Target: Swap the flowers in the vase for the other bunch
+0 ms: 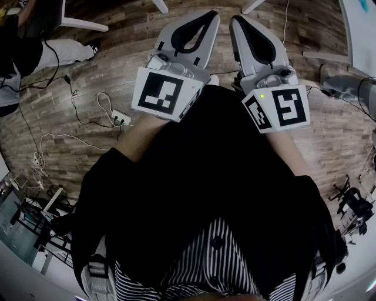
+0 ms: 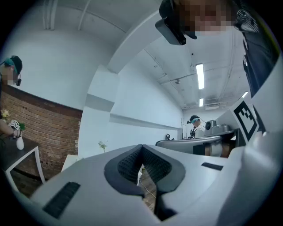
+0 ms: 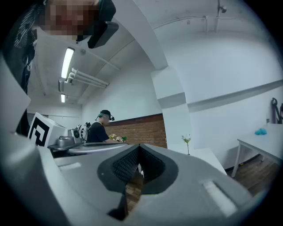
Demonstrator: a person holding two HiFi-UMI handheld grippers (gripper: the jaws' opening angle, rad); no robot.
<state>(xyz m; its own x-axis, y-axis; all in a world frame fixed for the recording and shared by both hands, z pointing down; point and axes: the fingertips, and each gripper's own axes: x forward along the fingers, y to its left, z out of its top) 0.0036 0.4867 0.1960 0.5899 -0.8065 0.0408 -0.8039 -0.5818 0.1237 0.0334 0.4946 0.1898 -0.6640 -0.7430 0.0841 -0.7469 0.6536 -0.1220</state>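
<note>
Both grippers are held close to the person's dark-clothed body and point level over the wooden floor. My left gripper is shut, pads meeting at the tips, nothing between them. My right gripper is shut and empty too. In the right gripper view its tips close in front of a far white table with a thin flower stem standing on it. In the left gripper view the tips meet, and a small pale sprig shows far off. The vase itself I cannot make out.
Cables and a power strip lie on the floor ahead left. Another person works at a brick wall with flowers. A small white vase stands on a dark table at far left. White table legs stand at the top.
</note>
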